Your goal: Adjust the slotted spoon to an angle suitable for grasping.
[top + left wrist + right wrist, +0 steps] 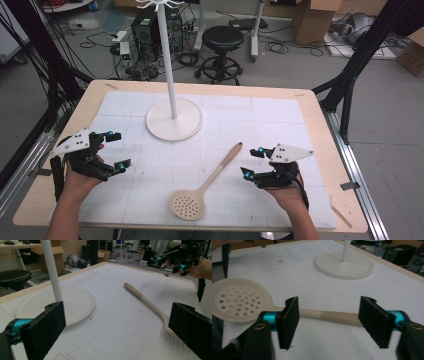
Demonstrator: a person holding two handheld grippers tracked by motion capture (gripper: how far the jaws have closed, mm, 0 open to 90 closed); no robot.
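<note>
Right tongs (327,322) view reveals the skimmer's (239,301) perforated bowl.

On the table (320,107) lies one white gridded mat (280,125), reaching almost to every edge. One slotted spoon (200,192) rests on the mat toward the near edge, its one round bowl pierced with many small holes. One white stand (174,119) sits toward the far edge, made of one round base and one upright pole. Two grippers are held over the mat, the left gripper (114,150) by the left edge and the right gripper (253,162) nearer the right edge. Beyond the far edge stands one black stool (222,50).
</note>
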